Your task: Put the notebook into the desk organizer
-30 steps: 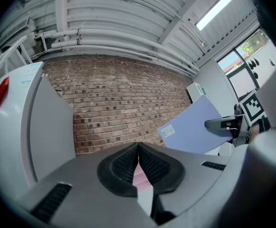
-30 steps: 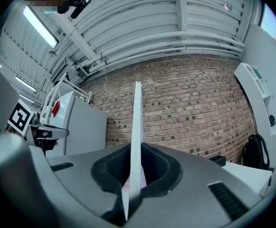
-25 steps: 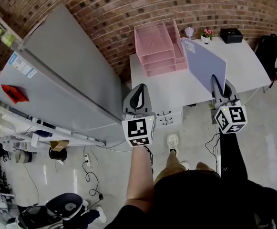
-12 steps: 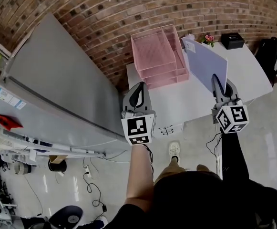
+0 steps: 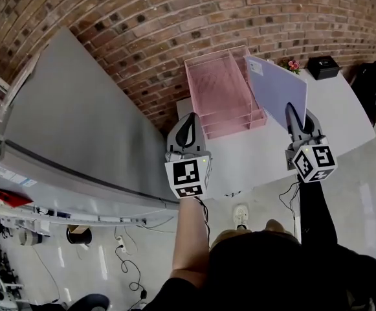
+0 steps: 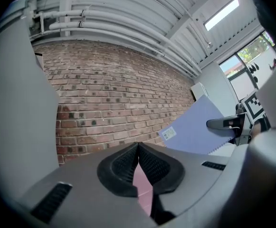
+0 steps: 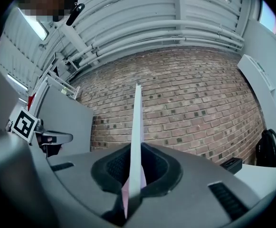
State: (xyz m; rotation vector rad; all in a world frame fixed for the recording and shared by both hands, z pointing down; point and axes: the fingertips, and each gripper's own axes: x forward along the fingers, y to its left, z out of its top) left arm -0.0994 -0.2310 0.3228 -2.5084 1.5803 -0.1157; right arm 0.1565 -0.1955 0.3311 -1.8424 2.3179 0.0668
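The pink tiered desk organizer (image 5: 223, 89) stands at the back of the white table (image 5: 333, 105), against the brick wall. My right gripper (image 5: 296, 114) is shut on the lower edge of the lavender spiral notebook (image 5: 275, 85), which stands upright and leans toward the organizer's right side. In the right gripper view the notebook (image 7: 137, 137) shows edge-on between the pads. The left gripper view shows the notebook (image 6: 195, 129) off to the right, with a white label on its cover. My left gripper (image 5: 188, 124) hovers shut and empty in front of the table's left corner, its pads (image 6: 149, 163) meeting.
A tall grey cabinet (image 5: 77, 128) stands left of the table. A black box (image 5: 323, 67) and a small flower pot (image 5: 294, 65) sit at the table's far right. A black backpack (image 5: 369, 83) rests by the wall. Cables lie on the floor (image 5: 136, 264).
The table and organizer have drawn closer beneath both grippers as the person stepped forward. The notebook stays in the right gripper; the left stays shut.
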